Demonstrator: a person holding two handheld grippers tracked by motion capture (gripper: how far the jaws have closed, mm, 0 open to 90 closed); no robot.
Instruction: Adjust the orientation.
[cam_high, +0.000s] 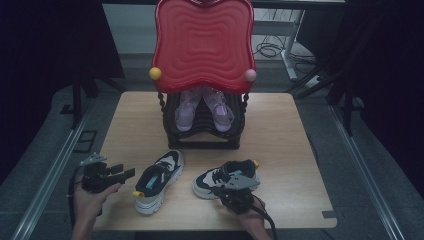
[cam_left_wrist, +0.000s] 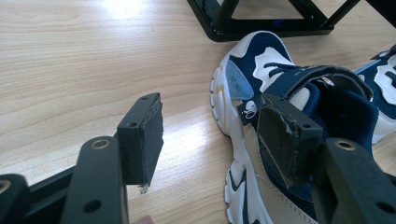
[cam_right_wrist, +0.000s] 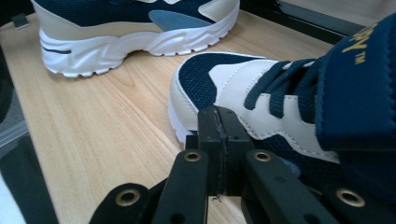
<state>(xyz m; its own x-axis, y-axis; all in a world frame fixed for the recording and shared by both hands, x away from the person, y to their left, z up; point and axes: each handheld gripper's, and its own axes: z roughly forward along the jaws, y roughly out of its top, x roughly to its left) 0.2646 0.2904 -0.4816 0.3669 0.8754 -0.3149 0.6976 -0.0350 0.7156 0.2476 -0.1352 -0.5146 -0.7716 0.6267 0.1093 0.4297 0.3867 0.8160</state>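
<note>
Two navy, white and beige sneakers lie on the wooden table (cam_high: 290, 130). The left sneaker (cam_high: 159, 180) points away from me. The right sneaker (cam_high: 227, 177) lies sideways with its toe to the left. My left gripper (cam_high: 126, 171) is open just left of the left sneaker. In the left gripper view, the gripper (cam_left_wrist: 212, 135) has bare wood between its pads and its right jaw overlaps that sneaker (cam_left_wrist: 243, 74). My right gripper (cam_high: 227, 190) sits at the near side of the right sneaker. Its pads (cam_right_wrist: 218, 135) are pressed together, shut and holding nothing, against the sneaker's side (cam_right_wrist: 243, 88).
A black rack (cam_high: 202, 137) stands at the table's back middle, with a red wavy panel (cam_high: 202, 42) on top and a pair of pink shoes (cam_high: 187, 112) inside. Its base frame (cam_left_wrist: 261, 28) lies just beyond the left sneaker. Bare wood spreads to both sides.
</note>
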